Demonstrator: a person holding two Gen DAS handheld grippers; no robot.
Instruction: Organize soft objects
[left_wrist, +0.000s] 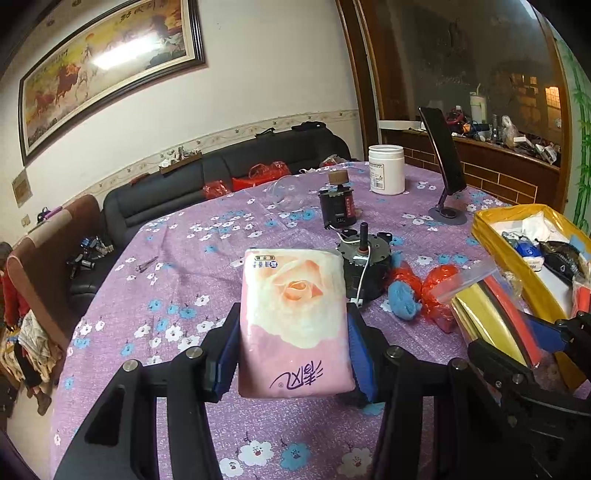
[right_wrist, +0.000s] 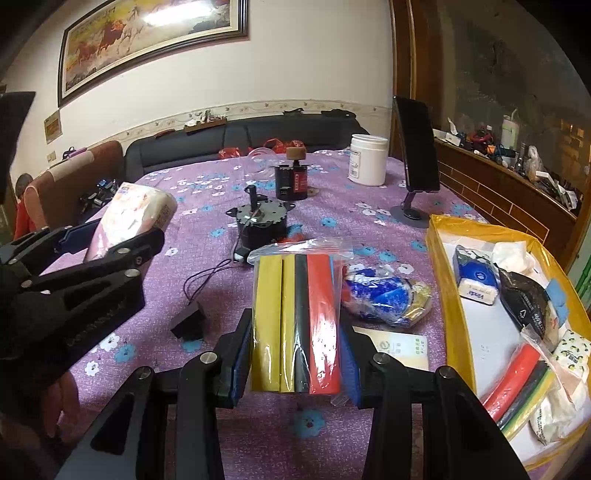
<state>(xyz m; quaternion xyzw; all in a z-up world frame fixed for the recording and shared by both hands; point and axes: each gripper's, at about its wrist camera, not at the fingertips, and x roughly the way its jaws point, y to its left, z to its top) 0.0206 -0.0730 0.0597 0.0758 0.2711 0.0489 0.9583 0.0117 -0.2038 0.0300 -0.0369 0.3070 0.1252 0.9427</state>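
The yellow box (right_wrist: 439, 295) at the table's right edge is cut off by the frame in both views, so its far-right wall and some of its contents are lost. In it lie a small blue-and-white tissue pack (right_wrist: 476, 282), a dark pouch (right_wrist: 528, 306), a second bag of coloured tubes (right_wrist: 517, 384) and white soft packs that are hard to tell apart. A crumpled blue-and-gold wrapper (right_wrist: 388, 299) on the purple flowered tablecloth (left_wrist: 177, 266) is partly hidden behind the held bag.

Only the left wrist view shows the face of the pink tissue pack (left_wrist: 295, 321), with its rose print, and a blue fluffy thing (left_wrist: 402, 295) beside red plastic scraps (left_wrist: 439, 284). Only the right wrist view shows a small black block (right_wrist: 190, 325) on a thin cord, a pale card (right_wrist: 399, 349) near the table's front edge, and the inside of the box clearly.

The left gripper (left_wrist: 293, 354) is clamped on the tissue pack, its blue pads pressing both sides, holding it above the table's left half. The right gripper (right_wrist: 295, 354) is clamped on a clear bag of yellow, black and red tubes (right_wrist: 295, 325), raised just left of the box. A small motor (right_wrist: 258, 218), a white jar (right_wrist: 367, 158) and a phone on a stand (right_wrist: 417, 147) stand toward the far edge.
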